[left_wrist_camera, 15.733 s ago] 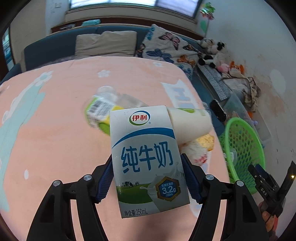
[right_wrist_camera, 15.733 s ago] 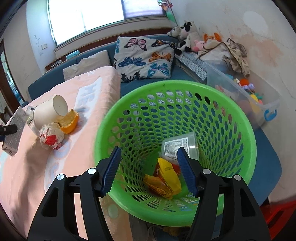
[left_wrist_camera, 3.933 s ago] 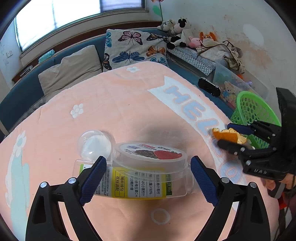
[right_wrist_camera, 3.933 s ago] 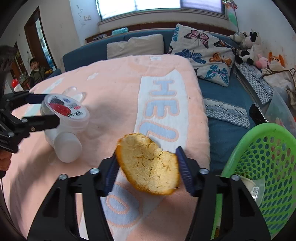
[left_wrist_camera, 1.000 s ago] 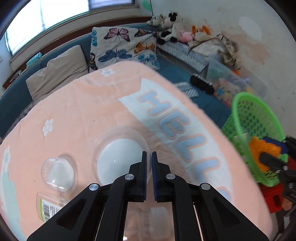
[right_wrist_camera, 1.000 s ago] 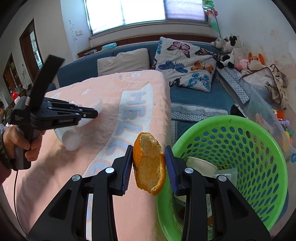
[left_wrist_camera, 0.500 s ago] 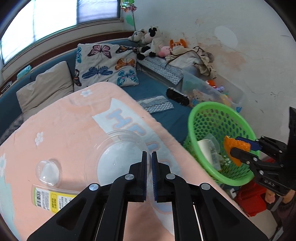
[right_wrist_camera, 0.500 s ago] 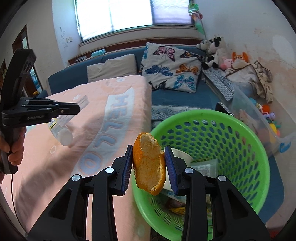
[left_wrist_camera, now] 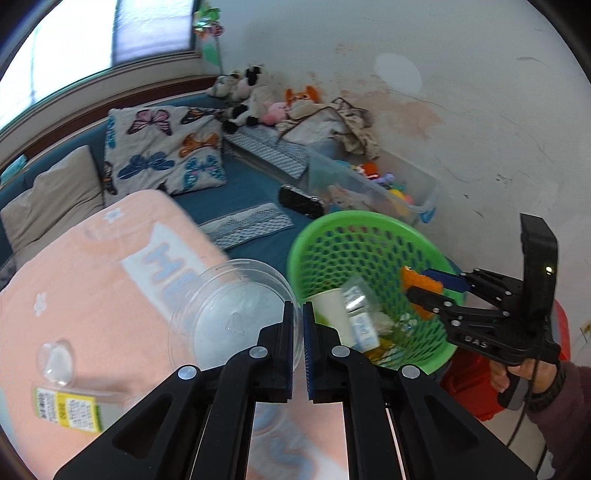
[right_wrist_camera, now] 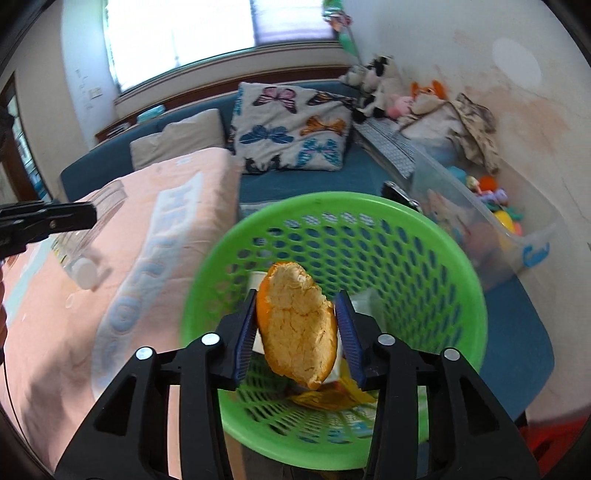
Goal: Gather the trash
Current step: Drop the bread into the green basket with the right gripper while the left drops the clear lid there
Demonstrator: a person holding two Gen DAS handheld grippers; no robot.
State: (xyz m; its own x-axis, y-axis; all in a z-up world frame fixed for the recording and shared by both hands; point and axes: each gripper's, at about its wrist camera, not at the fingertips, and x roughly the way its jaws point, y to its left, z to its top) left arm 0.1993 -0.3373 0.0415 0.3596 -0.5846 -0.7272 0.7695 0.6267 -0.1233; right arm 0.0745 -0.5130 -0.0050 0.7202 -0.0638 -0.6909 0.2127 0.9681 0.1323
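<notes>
Both fisheye views are lit by daylight from a window (right_wrist_camera: 184,33) at the upper left, which is blown out to white. The room is evenly bright, and soft shadows are cast on the pink blanket (right_wrist_camera: 55,314). Straight lines are bent strongly toward the dark circular borders. Motion blur is seen on the blanket lettering and on the green basket (right_wrist_camera: 469,295) rim, while the gripper frames are kept sharp.

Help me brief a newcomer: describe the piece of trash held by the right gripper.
Find the green basket beside the peach blanket. Above its opening, the right gripper pinches an orange peel: curved, pale pith inside, orange rim, unlike the packaging below.
</notes>
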